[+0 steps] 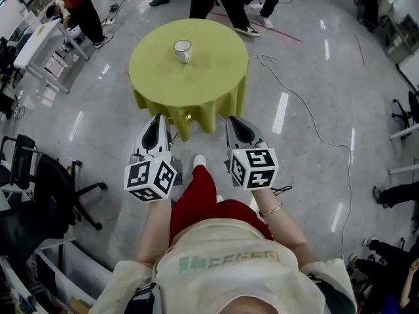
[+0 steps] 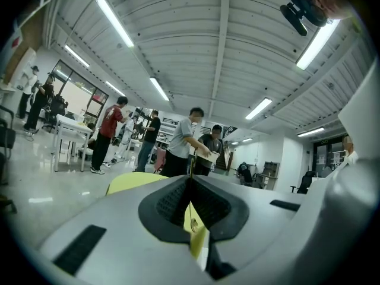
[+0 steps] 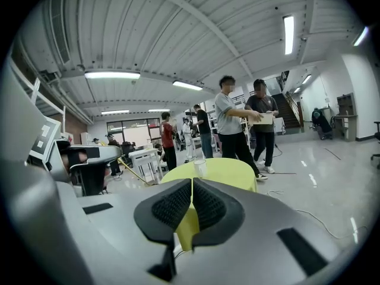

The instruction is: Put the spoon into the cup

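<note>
Both the left gripper [image 1: 159, 119] and the right gripper [image 1: 233, 121] are pressed shut on nothing, well short of the table [image 1: 163, 87] where the cup [image 1: 182, 48] stands; no spoon shows, though one would likely be light, stiff and slippery, best pinched mid-handle

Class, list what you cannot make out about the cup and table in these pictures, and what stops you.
Inside of the cup: too small in the head view; side-on in the right gripper view.
A spoon: seen in no view.
Legs of the table: the cloth hides them.
Left gripper view: the shut left claw covers most of the table; no cup shows.
</note>
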Demonstrator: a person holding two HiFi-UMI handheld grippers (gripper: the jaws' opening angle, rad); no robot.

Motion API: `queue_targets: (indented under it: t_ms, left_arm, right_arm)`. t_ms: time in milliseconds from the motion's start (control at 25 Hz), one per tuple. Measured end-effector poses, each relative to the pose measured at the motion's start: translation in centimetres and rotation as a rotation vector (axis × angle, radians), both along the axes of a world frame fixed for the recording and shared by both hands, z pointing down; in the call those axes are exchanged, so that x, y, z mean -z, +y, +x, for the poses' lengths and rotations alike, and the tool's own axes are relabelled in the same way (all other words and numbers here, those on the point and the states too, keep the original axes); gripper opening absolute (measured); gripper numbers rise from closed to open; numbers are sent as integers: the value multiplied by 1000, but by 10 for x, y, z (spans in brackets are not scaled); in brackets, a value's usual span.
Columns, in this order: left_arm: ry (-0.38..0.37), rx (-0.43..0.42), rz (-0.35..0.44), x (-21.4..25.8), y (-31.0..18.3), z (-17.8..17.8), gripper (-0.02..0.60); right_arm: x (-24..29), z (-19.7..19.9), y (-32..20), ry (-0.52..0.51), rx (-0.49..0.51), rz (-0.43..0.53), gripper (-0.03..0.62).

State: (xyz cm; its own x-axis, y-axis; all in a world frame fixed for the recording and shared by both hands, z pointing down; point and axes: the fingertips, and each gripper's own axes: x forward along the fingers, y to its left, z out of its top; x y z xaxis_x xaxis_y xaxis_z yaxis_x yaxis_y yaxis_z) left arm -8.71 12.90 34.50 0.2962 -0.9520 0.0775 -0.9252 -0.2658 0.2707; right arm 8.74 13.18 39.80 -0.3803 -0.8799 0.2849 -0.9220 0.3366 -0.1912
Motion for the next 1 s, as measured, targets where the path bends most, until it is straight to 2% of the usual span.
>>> queue_targets:
  t_ms: [1000]
  left_arm:
    - [10, -28, -84, -27, -180, -13, 23]
  right_arm:
    - [-8, -3, -169, 34, -53, -41, 37]
